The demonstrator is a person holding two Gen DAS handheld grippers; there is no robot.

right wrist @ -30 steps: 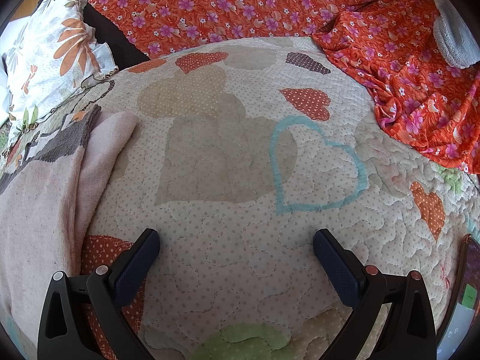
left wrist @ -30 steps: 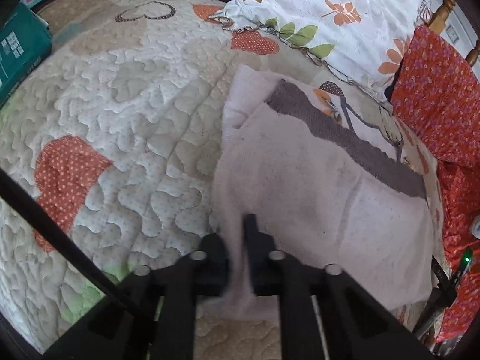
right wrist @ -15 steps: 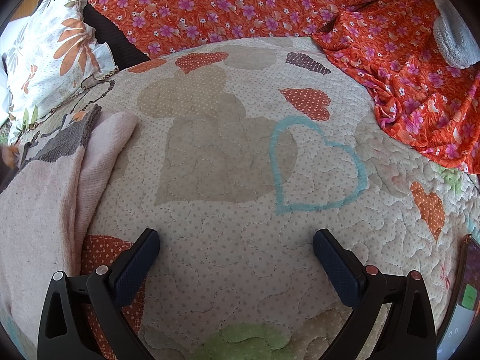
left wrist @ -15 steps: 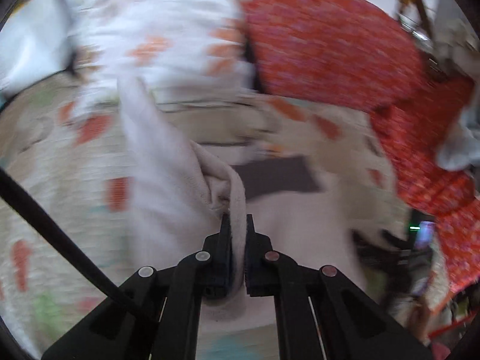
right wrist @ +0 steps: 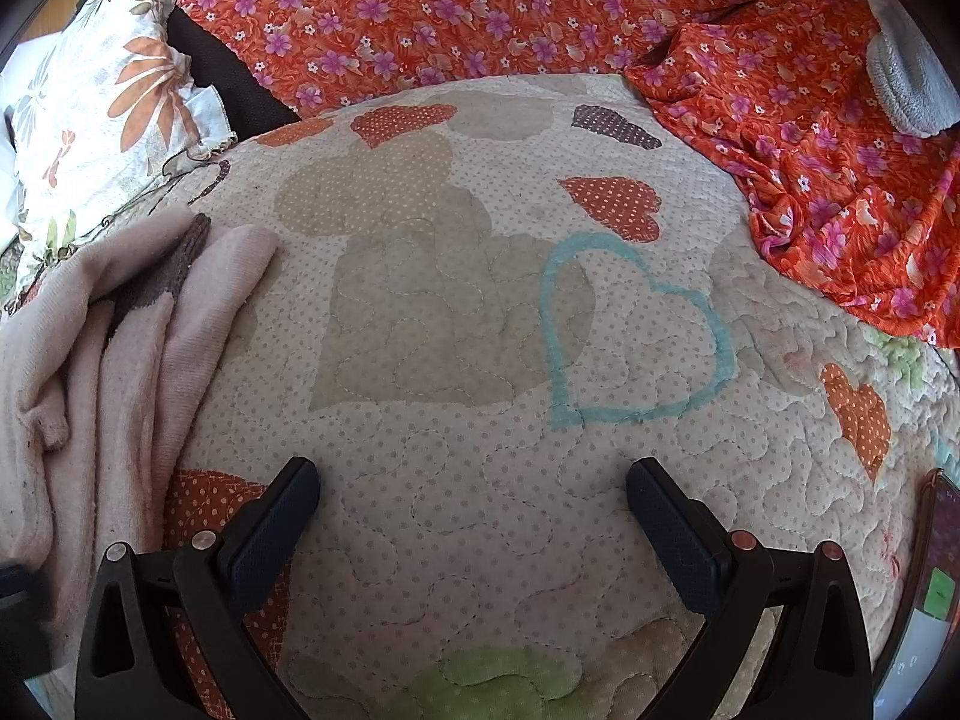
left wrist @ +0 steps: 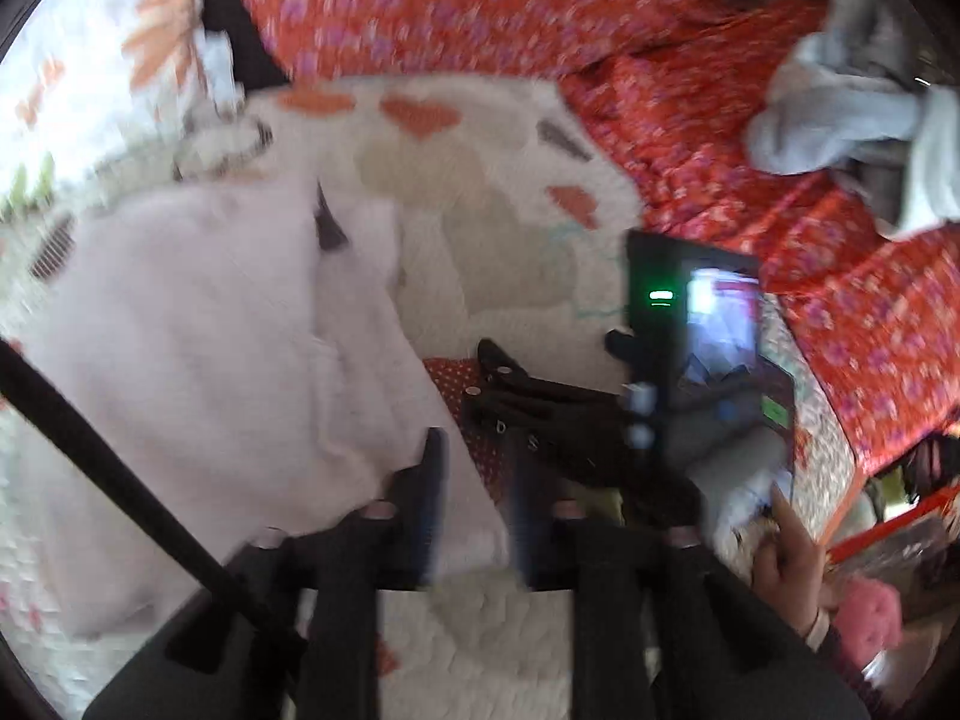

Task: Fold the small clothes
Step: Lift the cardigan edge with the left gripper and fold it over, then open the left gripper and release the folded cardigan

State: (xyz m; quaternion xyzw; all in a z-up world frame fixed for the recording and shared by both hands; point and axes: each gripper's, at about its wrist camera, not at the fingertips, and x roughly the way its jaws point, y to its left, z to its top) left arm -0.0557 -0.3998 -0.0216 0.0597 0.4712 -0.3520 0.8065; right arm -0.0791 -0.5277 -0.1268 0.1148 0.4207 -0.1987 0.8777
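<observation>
A pale pink small garment with a grey-brown band (left wrist: 198, 324) lies folded over on the heart-patterned quilt (left wrist: 498, 264); it also shows at the left of the right wrist view (right wrist: 120, 348). My left gripper (left wrist: 474, 498) is blurred, its jaws apart, over the garment's near right edge with nothing held. My right gripper (right wrist: 474, 510) is wide open and empty, low over the quilt (right wrist: 456, 312), to the right of the garment. The right gripper's body and screen (left wrist: 702, 354) show in the left wrist view.
Orange floral cloth (right wrist: 810, 138) is heaped along the far and right sides. A floral pillow (right wrist: 102, 114) lies at far left. A grey fluffy item (right wrist: 906, 78) lies at far right. A phone (right wrist: 936, 600) lies at the quilt's right edge.
My left gripper carried the garment's edge over to the right, folding it, then opened and let go. The right gripper has not moved.
</observation>
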